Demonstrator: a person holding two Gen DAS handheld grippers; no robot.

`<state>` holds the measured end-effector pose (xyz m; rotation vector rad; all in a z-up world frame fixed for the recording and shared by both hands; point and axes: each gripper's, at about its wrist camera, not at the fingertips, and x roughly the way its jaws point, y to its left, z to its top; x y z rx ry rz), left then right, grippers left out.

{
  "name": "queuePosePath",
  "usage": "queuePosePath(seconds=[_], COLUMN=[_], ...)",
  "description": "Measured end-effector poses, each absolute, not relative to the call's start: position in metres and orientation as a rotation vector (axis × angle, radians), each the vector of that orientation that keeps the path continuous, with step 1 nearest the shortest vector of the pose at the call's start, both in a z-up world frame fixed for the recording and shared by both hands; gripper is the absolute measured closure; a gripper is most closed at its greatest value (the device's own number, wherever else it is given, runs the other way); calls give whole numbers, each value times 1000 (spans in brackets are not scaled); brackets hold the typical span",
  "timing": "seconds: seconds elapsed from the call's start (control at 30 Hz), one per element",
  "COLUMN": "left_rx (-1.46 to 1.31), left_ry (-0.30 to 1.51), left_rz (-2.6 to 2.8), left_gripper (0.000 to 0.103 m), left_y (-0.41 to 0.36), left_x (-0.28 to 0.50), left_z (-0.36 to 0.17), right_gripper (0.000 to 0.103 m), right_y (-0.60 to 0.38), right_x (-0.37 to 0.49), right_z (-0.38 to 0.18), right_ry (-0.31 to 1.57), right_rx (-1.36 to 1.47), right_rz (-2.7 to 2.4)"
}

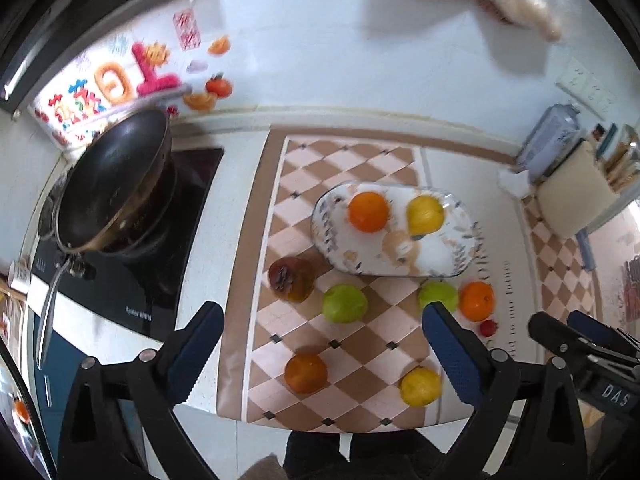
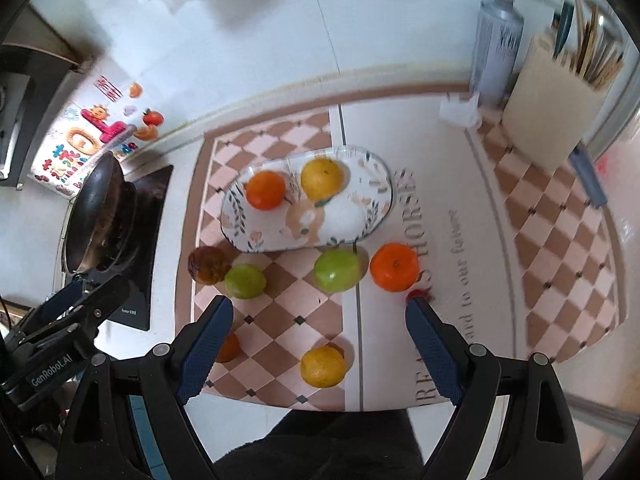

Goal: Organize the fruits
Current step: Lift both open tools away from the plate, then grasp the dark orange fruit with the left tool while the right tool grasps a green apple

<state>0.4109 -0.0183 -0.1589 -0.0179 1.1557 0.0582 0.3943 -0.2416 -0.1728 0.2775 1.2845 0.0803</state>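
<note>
An oval patterned plate (image 1: 452, 256) (image 2: 372, 184) lies on a checkered mat and holds an orange (image 1: 368, 212) (image 2: 265, 190) and a yellow fruit (image 1: 425, 213) (image 2: 322, 179). On the mat in front lie a dark brown fruit (image 1: 291, 284) (image 2: 208, 265), two green apples (image 1: 345, 303) (image 2: 245, 281) (image 1: 438, 295) (image 2: 337, 270), an orange (image 1: 477, 301) (image 2: 394, 267), a small red fruit (image 1: 488, 327) (image 2: 416, 294), a dark orange (image 1: 305, 373) (image 2: 229, 347) and a yellow fruit (image 1: 420, 385) (image 2: 323, 366). My left gripper (image 1: 322, 328) and right gripper (image 2: 319, 326) hover open and empty above the near fruits.
A black pan (image 1: 116, 184) (image 2: 96, 212) sits on an induction hob (image 1: 132, 296) at the left. A cream utensil holder (image 1: 576, 196) (image 2: 552, 104) and a grey bottle (image 2: 496, 44) stand at the back right. The counter edge runs just below the near fruits.
</note>
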Motion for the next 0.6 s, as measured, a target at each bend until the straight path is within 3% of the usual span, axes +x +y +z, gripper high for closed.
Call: queuePosePath(seconds=[0.33, 0.6], left_rx=[-107, -88], left_ry=[1423, 1594], left_rz=[125, 96], left_gripper=[2, 2], left_y=[16, 11], left_x=[410, 403], left_z=[-265, -329], right_gripper=[13, 13], right_y=[-242, -239], right_x=[436, 470], right_z=[-281, -325], right_ry=[1448, 1516], right_rx=[297, 245], right_rz=[58, 76])
